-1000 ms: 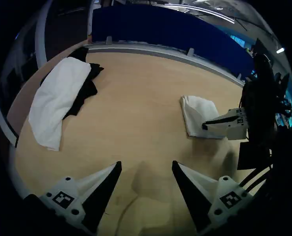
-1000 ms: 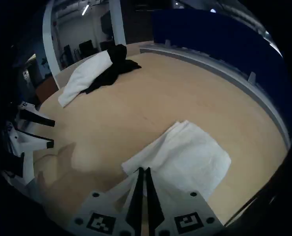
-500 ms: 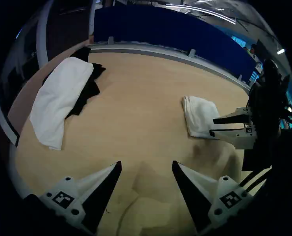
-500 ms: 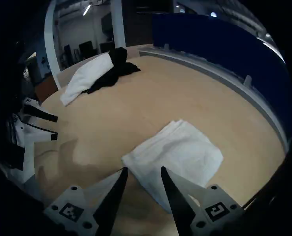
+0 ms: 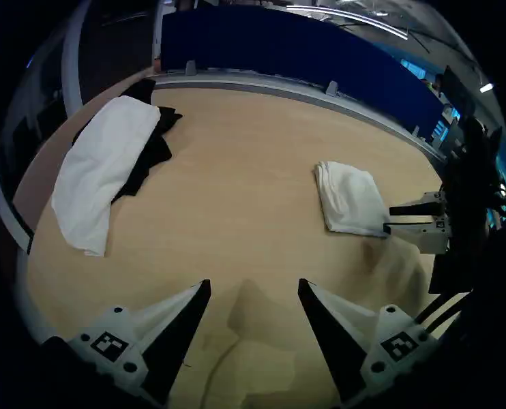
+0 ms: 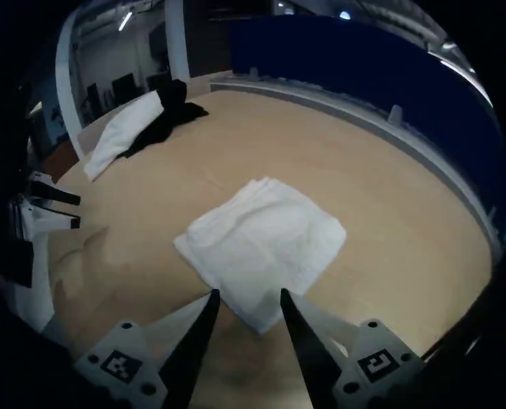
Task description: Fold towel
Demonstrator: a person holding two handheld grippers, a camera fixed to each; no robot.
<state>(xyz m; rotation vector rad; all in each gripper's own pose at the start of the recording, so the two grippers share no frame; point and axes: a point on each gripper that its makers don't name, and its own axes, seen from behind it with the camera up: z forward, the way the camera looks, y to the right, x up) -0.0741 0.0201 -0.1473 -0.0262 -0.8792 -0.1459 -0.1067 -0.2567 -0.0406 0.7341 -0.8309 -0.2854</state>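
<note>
A folded white towel (image 6: 263,238) lies flat on the wooden table (image 6: 389,204), just beyond my right gripper (image 6: 247,305), which is open and holds nothing. The same towel (image 5: 348,198) sits at the right in the left gripper view, with the right gripper (image 5: 393,219) at its near right edge, apart from it. My left gripper (image 5: 253,296) hovers open over bare table, well left of the folded towel.
A second white towel (image 5: 99,170) lies loosely over a black cloth (image 5: 147,146) at the table's far left; this pile (image 6: 127,126) appears at the back left in the right gripper view. A blue partition (image 5: 287,51) runs along the table's far edge.
My right gripper was shut on the folded towel's edge, then opened and drew back from it. The towel now lies flat. The left gripper has stayed put.
</note>
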